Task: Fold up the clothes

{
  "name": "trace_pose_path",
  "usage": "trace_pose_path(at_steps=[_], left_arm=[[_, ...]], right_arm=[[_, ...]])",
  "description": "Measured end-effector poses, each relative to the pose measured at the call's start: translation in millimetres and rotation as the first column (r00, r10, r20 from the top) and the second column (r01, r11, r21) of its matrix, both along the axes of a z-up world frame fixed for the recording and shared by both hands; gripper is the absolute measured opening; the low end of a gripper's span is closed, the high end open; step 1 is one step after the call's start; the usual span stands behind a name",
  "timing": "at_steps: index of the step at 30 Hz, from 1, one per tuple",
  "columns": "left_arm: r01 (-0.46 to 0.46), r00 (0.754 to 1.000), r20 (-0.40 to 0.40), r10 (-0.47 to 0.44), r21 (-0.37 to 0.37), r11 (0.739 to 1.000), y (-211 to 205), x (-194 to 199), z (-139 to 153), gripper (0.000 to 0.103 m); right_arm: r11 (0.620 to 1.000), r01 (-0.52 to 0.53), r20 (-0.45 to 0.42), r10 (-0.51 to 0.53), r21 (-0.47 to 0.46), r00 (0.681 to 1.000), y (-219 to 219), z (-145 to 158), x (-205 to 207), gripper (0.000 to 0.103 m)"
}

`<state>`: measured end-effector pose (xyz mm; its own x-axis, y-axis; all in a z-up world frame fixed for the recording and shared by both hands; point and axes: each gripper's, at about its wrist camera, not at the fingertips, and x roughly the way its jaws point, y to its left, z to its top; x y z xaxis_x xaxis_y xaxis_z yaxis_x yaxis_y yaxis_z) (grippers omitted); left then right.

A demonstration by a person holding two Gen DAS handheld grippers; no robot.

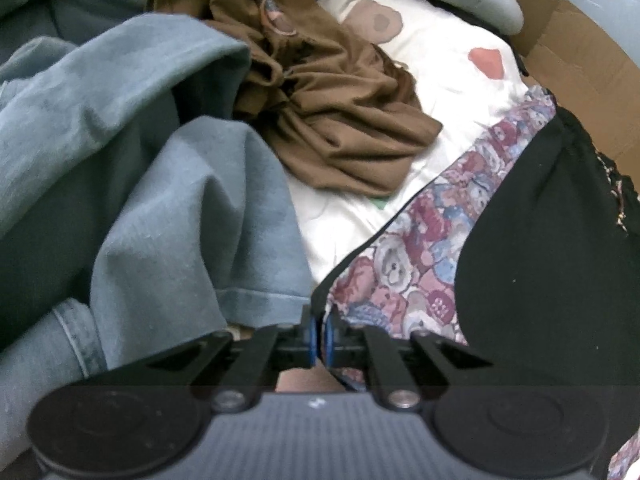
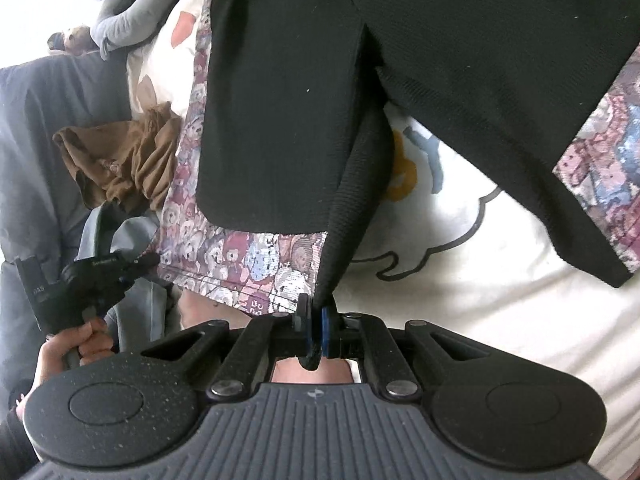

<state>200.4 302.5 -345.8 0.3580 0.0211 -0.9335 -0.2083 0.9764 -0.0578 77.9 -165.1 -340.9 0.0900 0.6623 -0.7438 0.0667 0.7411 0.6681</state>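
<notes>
A black garment with teddy-bear print panels (image 1: 536, 240) lies spread on a white cartoon-print sheet (image 1: 452, 80). At the bottom of the left wrist view, my left gripper (image 1: 320, 332) is shut on the garment's near printed edge. The right wrist view shows the same garment (image 2: 280, 100) hanging up from my right gripper (image 2: 315, 326), which is shut on its black ribbed hem. My left gripper (image 2: 149, 259) also shows there at the left, held by a hand (image 2: 80, 344) and pinching the printed corner.
A crumpled brown garment (image 1: 340, 120) and a blue-grey garment (image 1: 160, 168) lie left of the black one. A cardboard box (image 1: 580, 60) stands at the far right. A pale grey garment (image 2: 128, 16) and a plush toy (image 2: 72, 38) lie at the far end of the sheet (image 2: 480, 312).
</notes>
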Motion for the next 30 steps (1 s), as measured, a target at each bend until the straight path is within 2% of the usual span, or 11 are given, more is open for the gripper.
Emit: trace_pose_path(at_steps=[8, 17, 30], left_arm=[[0.008, 1.0, 0.013, -0.008, -0.013, 1.0, 4, -9, -20, 0.005], [0.036, 0.998, 0.058, -0.035, -0.024, 0.999, 6, -15, -7, 0.005], [0.034, 0.997, 0.068, -0.034, 0.003, 0.999, 12, -22, -17, 0.005]], right_arm=[[1.0, -0.013, -0.01, 0.013, -0.011, 1.0, 1, -18, -1, 0.002], [1.0, -0.002, -0.002, 0.002, -0.008, 1.0, 0, -26, -4, 0.002], [0.998, -0.062, -0.002, 0.062, -0.02, 0.998, 2, -35, -5, 0.002]])
